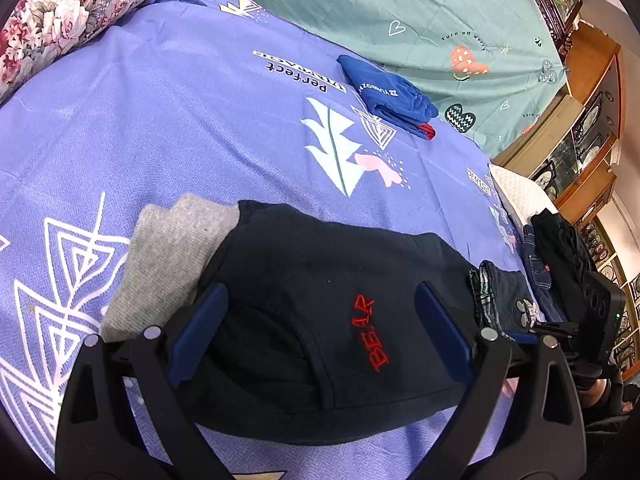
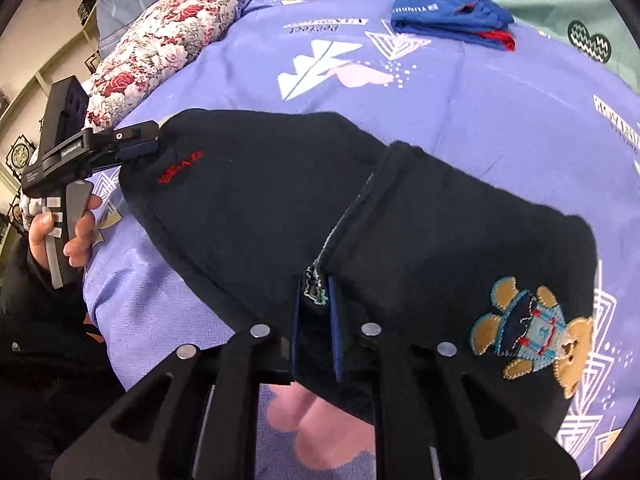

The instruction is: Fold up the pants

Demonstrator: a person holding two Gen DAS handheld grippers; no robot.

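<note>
Pants of dark navy fleece (image 2: 280, 208), with red "BEAR" stitching and a bear patch, lie on the purple printed bedsheet (image 1: 160, 120). Right gripper (image 2: 314, 312) is pressed together, pinching the fabric's near edge at a grey seam. Left gripper (image 1: 320, 332) is spread wide over the pants. Folded blue garment (image 1: 390, 94) lies far off; floral pillow (image 1: 68, 16) sits far left.

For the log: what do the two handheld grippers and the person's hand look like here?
Both grippers, left and right, have black frames with cut-outs, silver round pins and blue finger pads. From the side, the left one shows a grey grip with pale buttons. The bare hand wears a dark sleeve.
</note>
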